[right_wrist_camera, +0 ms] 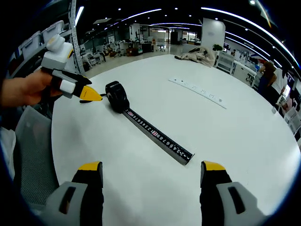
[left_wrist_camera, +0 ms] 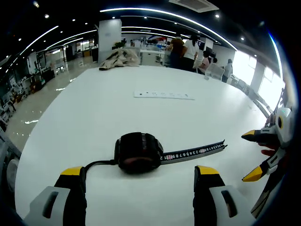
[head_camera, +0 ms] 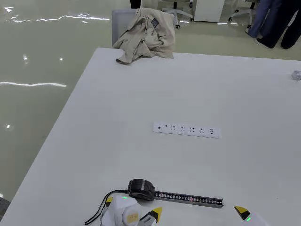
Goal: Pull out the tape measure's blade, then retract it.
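— Underfoot?
— Pale glossy floor (head_camera: 37, 56), streaked with light reflections.
— Furniture?
— Wide white table (head_camera: 141, 89); grey chair (head_camera: 117, 23) at the far edge, beige jacket (head_camera: 146, 34) draped over it; white power strip (head_camera: 186, 129) flat mid-table; white cabinet (head_camera: 209, 9) farther back.
— Overhead?
— Dark ceiling (left_wrist_camera: 61, 19), long curved light strips (left_wrist_camera: 164, 15), small spotlights. Bright windows (left_wrist_camera: 263, 70) to one side, white pillar (left_wrist_camera: 109, 34) beyond, people (left_wrist_camera: 186, 47) standing past the far end.

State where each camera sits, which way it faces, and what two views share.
Head view: headset, looking down at the tape measure on the table; left gripper at bottom.
Left gripper view: on the left gripper, facing the tape measure between open jaws; right gripper at right.
Right gripper view: on the right gripper, facing the blade; a hand at left.
Both gripper views share the power strip.
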`<control>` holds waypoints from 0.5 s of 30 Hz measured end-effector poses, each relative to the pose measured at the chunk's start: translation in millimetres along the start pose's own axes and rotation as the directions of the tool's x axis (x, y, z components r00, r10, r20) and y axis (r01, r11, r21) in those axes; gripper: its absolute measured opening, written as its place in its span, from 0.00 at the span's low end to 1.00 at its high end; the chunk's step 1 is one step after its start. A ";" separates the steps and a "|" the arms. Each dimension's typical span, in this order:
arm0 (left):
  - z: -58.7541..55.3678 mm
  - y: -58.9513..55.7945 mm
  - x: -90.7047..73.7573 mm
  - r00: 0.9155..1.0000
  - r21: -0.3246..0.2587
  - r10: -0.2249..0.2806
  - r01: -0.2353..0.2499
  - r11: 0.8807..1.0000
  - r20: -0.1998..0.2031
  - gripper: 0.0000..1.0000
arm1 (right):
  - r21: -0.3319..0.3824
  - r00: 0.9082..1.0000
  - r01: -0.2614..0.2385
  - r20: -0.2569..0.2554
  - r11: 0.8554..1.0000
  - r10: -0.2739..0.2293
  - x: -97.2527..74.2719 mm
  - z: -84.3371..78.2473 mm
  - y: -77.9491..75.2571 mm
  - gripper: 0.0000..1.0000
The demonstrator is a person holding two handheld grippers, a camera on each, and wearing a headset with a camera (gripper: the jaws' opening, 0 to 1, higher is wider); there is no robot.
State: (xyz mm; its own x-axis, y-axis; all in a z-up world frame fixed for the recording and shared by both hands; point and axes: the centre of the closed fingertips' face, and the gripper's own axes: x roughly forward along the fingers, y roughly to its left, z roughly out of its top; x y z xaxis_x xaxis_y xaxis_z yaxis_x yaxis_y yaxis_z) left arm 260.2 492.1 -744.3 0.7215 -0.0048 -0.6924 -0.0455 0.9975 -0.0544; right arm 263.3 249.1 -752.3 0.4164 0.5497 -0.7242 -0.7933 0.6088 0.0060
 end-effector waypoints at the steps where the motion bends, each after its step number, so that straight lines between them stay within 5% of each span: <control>1: -0.6 0.4 1.5 1.000 -0.003 0.002 -0.002 1.000 -0.003 0.93 | -0.004 1.000 -0.002 -0.003 1.000 0.002 0.6 0.2 -0.7 0.87; 15: 3.1 5.6 19.6 1.000 -0.039 0.023 -0.024 0.999 -0.017 0.92 | -0.091 0.998 -0.052 -0.044 0.995 0.048 20.8 -2.3 -13.3 0.80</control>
State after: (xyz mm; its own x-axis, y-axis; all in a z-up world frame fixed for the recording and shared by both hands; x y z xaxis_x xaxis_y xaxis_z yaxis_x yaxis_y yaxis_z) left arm 276.2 497.7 -756.0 0.7082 0.0173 -0.7058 -0.0898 0.9938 -0.0657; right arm 281.5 251.2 -769.0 0.3581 0.5526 -0.7526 -0.8509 0.5250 -0.0194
